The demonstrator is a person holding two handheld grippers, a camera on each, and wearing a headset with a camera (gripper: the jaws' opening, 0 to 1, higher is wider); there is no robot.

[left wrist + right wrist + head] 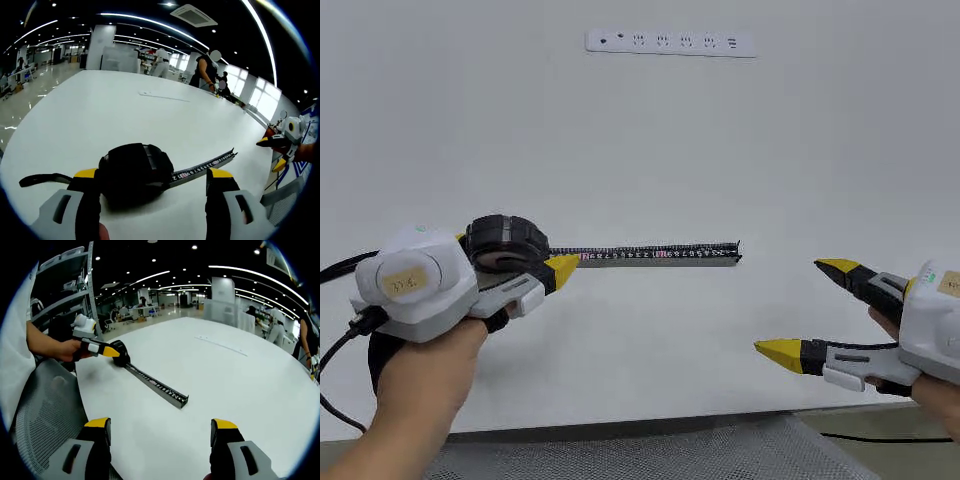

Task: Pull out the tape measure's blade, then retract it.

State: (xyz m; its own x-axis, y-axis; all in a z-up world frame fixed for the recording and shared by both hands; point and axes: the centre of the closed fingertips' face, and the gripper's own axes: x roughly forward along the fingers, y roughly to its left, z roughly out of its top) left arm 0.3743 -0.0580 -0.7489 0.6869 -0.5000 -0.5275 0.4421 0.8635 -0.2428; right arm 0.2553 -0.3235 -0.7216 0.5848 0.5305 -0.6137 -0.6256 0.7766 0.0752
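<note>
The left gripper [152,174] is held at the left of the workbench with its jaws spread wide, and the tape measure's black case [505,238] is seen lying between them. In the left gripper view one yellow-tipped jaw is set right against the case, while the other is kept apart from it, with the blade [655,254] running out through that gap. The case is rested on the white table [640,150], not pinched. The gripper is grasped by the person's left hand [420,360], and a black cable [335,270] is trailed from its rear. The right gripper [808,308] is held well apart at the right of the table, just above the surface; its jaws are likewise spread and nothing is carried between them. The blade is drawn out flat along the tabletop towards the right, its hooked end [737,250] being left near the table's middle, between the two grippers. A white power strip [670,42] is laid at the far side of the table, and a grey mesh seat [45,410] is seen at the near edge.
</note>
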